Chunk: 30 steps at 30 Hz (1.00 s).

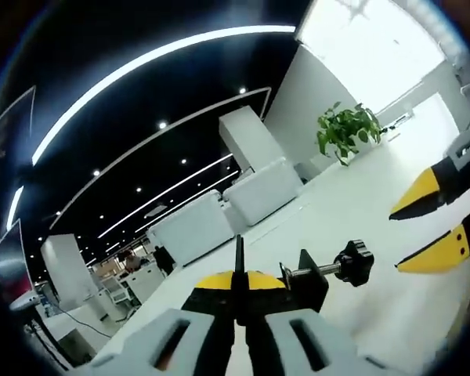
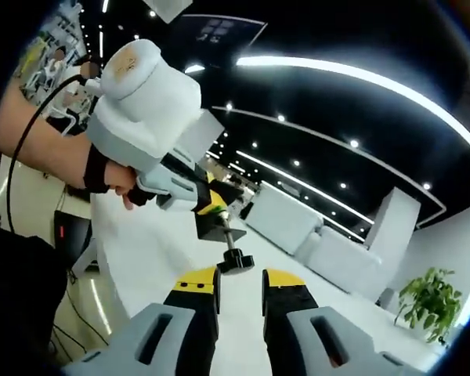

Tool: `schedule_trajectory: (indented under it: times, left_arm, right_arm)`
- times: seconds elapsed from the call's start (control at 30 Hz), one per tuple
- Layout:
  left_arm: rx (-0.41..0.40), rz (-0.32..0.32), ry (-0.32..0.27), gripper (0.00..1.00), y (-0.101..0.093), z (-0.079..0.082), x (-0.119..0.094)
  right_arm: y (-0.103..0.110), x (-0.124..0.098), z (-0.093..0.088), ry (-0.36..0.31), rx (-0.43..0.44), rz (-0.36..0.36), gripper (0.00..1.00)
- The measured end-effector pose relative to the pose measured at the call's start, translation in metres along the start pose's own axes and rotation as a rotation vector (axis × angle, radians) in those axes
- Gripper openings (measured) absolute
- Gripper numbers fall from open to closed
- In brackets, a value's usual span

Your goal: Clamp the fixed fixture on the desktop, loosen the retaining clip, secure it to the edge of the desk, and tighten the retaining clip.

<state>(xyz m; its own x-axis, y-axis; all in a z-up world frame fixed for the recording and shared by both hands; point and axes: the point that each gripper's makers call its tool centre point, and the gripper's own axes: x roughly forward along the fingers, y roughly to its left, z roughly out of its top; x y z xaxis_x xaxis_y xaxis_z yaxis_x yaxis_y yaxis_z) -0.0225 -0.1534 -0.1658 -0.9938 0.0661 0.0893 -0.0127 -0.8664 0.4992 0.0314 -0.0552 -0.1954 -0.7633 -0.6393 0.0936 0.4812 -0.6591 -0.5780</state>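
In an open-plan office with white sofas (image 1: 243, 200) and a potted plant (image 1: 346, 129) behind, a person works a black clamp fixture (image 1: 309, 282) at the edge of a white desk (image 1: 360, 204). Seen from the left gripper view, the left gripper (image 1: 239, 286) has its yellow-tipped jaws pressed together on the fixture's body, gripping it just above the desktop, though the contact itself is partly hidden behind the tips. The fixture's threaded rod runs out to a black knob (image 1: 356, 262), the retaining clip's handle. Farther right, the right gripper (image 1: 432, 223) hangs near that knob with its jaws parted and nothing between them. From the right gripper view, the person's hand (image 2: 113, 176) wraps the left tool's white housing, the knob sitting just ahead of the open jaws. The turn will likely go best if the right jaws close squarely across the knob's lobes, while the left keeps the body from twisting.
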Motion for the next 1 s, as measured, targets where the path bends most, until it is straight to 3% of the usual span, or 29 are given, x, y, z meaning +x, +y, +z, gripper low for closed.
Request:
schedule_trajectory:
  times: [0.17, 0.37, 0.57, 0.83, 1.0]
  left_arm:
    - [0.015, 0.016, -0.014, 0.02, 0.004, 0.01, -0.021]
    - [0.027, 0.023, -0.006, 0.02, 0.003, 0.015, -0.042]
    - [0.032, 0.027, -0.003, 0.02, -0.001, 0.027, -0.058]
    - [0.049, 0.007, -0.024, 0.02, -0.008, 0.041, -0.074]
    - [0.059, -0.014, -0.033, 0.02, -0.016, 0.046, -0.079]
  right_arm:
    - [0.006, -0.013, 0.008, -0.011, -0.008, -0.016, 0.2]
    - [0.016, -0.023, 0.031, -0.018, -0.058, -0.06, 0.2]
    - [0.033, -0.02, 0.052, -0.014, -0.224, -0.092, 0.2]
    - [0.041, -0.012, 0.058, -0.005, -0.319, -0.11, 0.19]
    - [0.038, -0.01, 0.052, 0.021, -0.371, -0.123, 0.18]
